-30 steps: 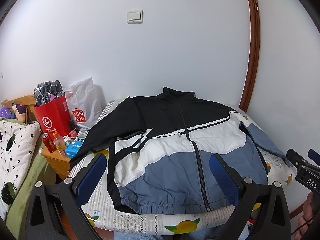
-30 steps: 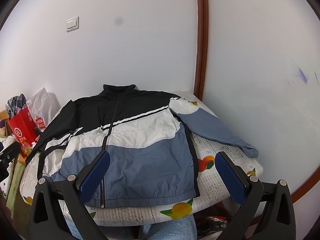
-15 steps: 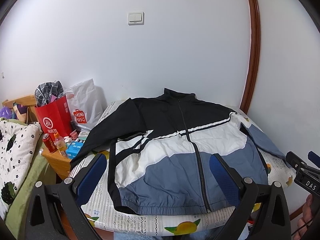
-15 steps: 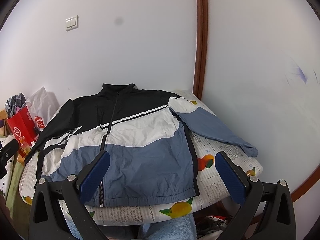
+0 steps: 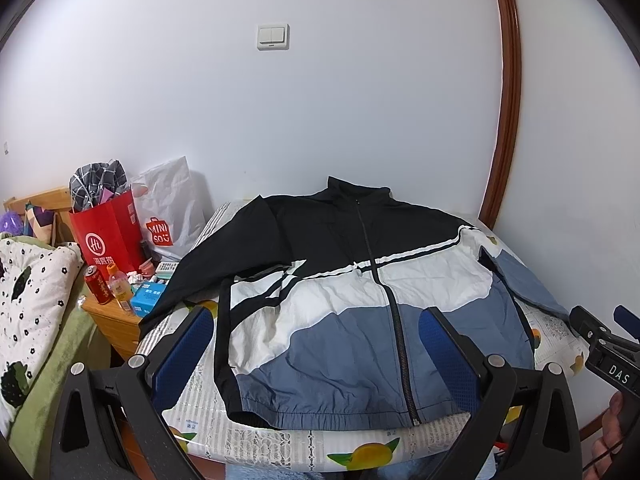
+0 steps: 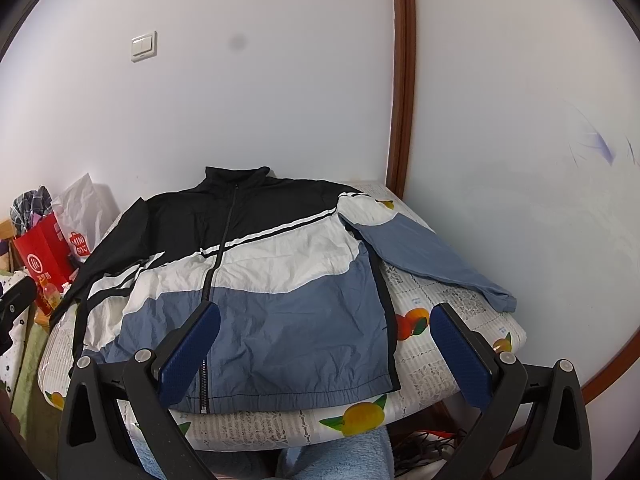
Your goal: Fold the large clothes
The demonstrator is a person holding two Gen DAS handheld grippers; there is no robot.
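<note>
A zip-up jacket (image 5: 352,304) in black, white and blue lies flat, front up, on a small table with a fruit-print cloth (image 5: 280,444). Its collar points to the wall. Its blue right sleeve (image 6: 436,256) lies spread out to the right; the black left sleeve (image 5: 200,272) runs off the left edge. My left gripper (image 5: 316,344) is open and empty, in front of the hem. My right gripper (image 6: 326,340) is open and empty, in front of the hem's right half; it also shows at the right edge of the left wrist view (image 5: 604,344).
A wooden nightstand (image 5: 116,320) at the left holds a red bag (image 5: 108,236), a white Miniso bag (image 5: 172,208), a can, a bottle and a blue box. A spotted quilt (image 5: 28,292) lies at far left. White walls stand behind and to the right.
Both grippers have drifted slightly; the jacket sits a little lower in both views. The jacket itself has not moved.
</note>
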